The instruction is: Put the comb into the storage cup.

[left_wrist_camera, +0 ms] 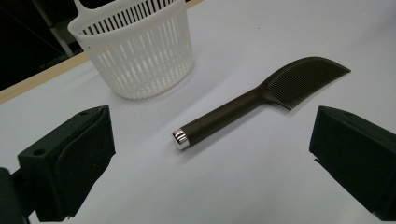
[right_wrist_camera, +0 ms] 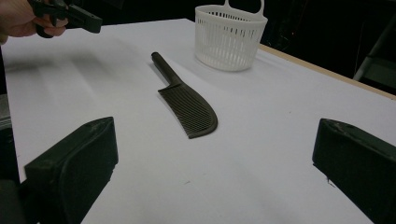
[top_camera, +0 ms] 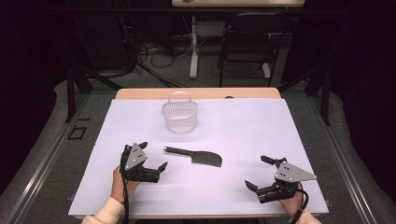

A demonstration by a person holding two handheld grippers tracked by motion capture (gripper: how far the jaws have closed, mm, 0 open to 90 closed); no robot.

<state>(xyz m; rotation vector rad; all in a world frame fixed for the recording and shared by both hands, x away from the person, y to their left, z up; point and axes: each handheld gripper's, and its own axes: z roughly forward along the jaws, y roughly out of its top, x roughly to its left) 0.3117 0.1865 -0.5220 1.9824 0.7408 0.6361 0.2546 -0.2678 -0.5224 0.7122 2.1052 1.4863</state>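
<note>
The comb (top_camera: pixel 194 157) lies flat on the worktop (top_camera: pixel 261 126), between the two grippers and in front of the basket (top_camera: pixel 180 116). The left hand-held gripper (top_camera: pixel 153 156) is spread wide, empty, near the handle end. The right hand-held gripper (top_camera: pixel 258 172) is also wide and empty, well apart from the teeth. The likely risk: the thin, flat comb sits low, so closing jaws may skid it away, or scrape the worktop.
</note>
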